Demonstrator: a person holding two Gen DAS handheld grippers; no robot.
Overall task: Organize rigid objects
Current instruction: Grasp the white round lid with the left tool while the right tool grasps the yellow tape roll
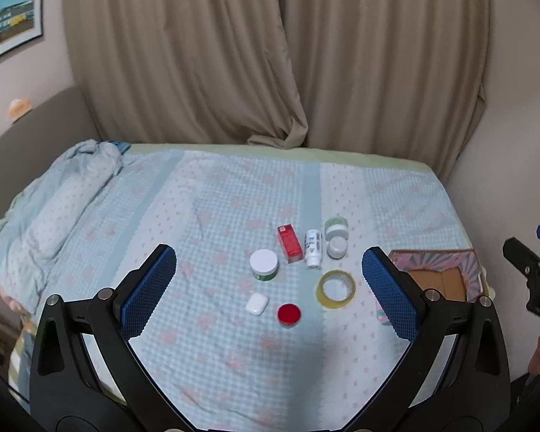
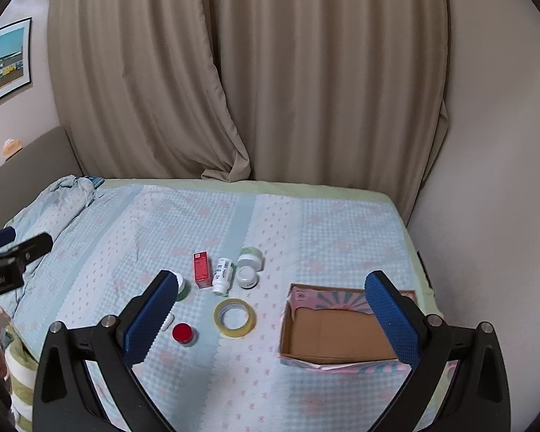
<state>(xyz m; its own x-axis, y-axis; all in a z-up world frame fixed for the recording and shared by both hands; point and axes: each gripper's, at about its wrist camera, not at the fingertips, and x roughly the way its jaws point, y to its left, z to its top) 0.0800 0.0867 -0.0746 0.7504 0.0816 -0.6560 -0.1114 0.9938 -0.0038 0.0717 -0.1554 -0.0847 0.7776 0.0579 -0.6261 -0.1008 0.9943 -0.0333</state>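
A cluster of small rigid toiletries lay mid-bed on the blue-and-pink checked bedspread [image 1: 205, 360]: a red rectangular carton [image 1: 289, 243] lying flat, a white plastic bottle [image 1: 313, 248] on its side just beside it, two small white-lidded jars [image 1: 336, 238] touching one another, a wider white-lidded green tub [image 1: 264, 265], a white rounded earbud case [image 1: 257, 304], a small red-capped pot [image 1: 289, 315] and a roll of yellowish clear tape [image 1: 336, 289]. All looked light and stiff; the smooth lids and glossy case could slip, so a hold across the flat sides of the carton or the walls of a jar seemed safest, and the tape would likely take a pinch across its ring. An open cardboard box with a pink patterned outside [image 2: 327, 334] stood empty near the bed's right edge, apart from the cluster. The left gripper [image 1: 270, 288] and right gripper [image 2: 270, 309] hovered above, jaws spread wide and holding nothing. Beige curtains [image 2: 270, 72] hung behind.
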